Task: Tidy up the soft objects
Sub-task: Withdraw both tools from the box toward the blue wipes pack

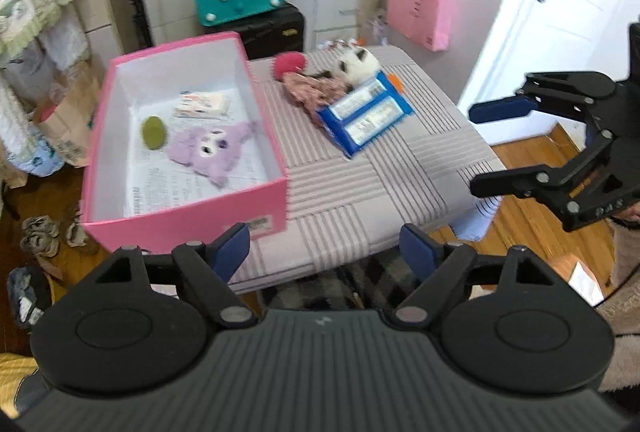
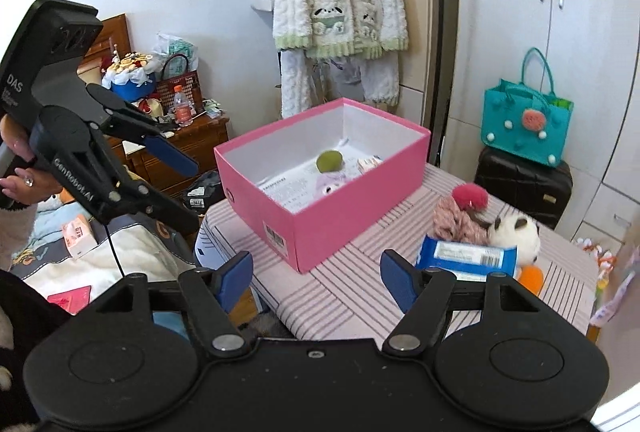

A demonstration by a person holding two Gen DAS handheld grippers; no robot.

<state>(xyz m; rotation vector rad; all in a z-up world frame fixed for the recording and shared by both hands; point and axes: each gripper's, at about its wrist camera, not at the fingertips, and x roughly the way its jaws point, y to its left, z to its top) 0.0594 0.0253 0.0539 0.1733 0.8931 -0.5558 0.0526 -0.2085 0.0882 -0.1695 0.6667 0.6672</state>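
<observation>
Hovering short of the striped table (image 1: 360,192), both grippers stood with jaws apart and nothing between them: the left gripper (image 1: 324,252) near the pink box (image 1: 184,220), the right gripper (image 2: 316,276) facing the blue packet (image 2: 466,254). That packet lay on a pile with a panda toy (image 2: 516,232) and pink doll (image 2: 460,216), beside the box. Probably best: take the packet first by its long edges, lift clear, then lower it inside the box.
</observation>
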